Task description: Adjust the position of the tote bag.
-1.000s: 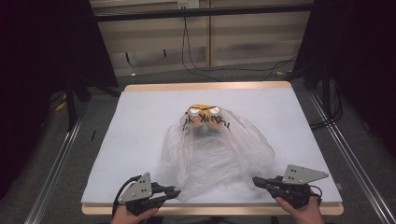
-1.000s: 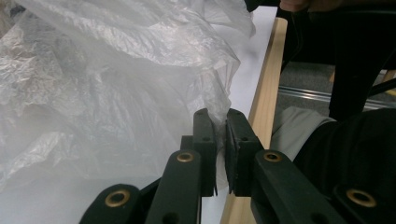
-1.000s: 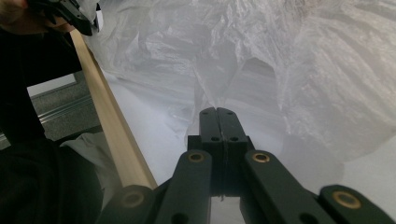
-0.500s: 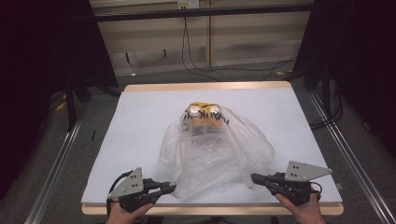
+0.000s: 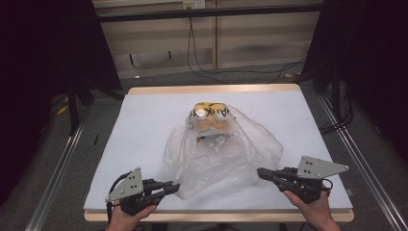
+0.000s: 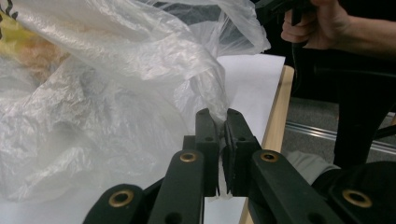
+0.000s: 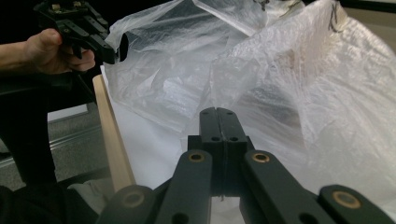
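White table (image 5: 144,144) | one plastic bag (image 5: 226,154) | two grippers: left (image 5: 174,185), right (image 5: 262,173) both pinching bag

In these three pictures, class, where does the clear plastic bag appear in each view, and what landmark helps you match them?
High view: the plastic bag lies mid-table, near edge between both grippers.
Left gripper view: it covers the upper left, and a fold runs down into the left gripper.
Right gripper view: it spreads across the top and right, above the right gripper.
Shared landmark: the wooden table edge.
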### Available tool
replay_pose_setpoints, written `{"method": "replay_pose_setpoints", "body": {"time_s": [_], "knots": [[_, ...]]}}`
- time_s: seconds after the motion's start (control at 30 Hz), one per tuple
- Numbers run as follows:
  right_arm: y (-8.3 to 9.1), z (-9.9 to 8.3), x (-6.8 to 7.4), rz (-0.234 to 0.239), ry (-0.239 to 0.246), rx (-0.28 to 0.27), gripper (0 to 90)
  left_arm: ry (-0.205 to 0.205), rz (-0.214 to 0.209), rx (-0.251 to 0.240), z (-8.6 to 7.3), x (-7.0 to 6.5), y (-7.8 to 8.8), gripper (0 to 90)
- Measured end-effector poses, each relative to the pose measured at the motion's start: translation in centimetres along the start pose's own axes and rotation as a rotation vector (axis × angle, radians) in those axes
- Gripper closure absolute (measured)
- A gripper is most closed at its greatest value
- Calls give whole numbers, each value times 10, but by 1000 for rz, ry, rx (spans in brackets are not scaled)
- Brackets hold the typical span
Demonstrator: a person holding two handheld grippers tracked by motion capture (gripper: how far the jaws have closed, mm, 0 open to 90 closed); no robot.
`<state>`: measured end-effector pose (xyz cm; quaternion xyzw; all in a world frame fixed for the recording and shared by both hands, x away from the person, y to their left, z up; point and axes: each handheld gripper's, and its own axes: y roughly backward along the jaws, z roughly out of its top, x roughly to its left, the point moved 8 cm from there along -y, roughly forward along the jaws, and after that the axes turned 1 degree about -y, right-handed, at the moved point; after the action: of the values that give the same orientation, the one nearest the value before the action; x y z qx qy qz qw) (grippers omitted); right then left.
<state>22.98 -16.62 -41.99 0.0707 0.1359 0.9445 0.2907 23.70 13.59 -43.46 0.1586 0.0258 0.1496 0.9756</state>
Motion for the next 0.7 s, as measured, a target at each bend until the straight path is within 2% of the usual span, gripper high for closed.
{"method": "replay_pose_setpoints", "body": {"time_s": [0.17, 0.23, 0.27, 0.4, 0.63, 0.7], "knots": [[7, 7, -2, -9, 4, -20, 900, -13, 0, -4, 6, 0, -1, 863], [8, 14, -4, -15, 4, -33, 900, -11, 1, -19, 11, 1, -1, 864], [8, 23, -6, -11, 18, -53, 900, -16, 11, -17, 17, 3, 0, 865], [2, 39, -11, -9, 34, -81, 900, -12, 19, -37, 26, 8, -2, 865], [-6, 52, -17, -4, 35, -93, 900, -6, 28, -39, 38, 15, -3, 866], [-6, 60, -21, -3, 43, -112, 900, -12, 30, -46, 44, 19, -2, 868]]}}
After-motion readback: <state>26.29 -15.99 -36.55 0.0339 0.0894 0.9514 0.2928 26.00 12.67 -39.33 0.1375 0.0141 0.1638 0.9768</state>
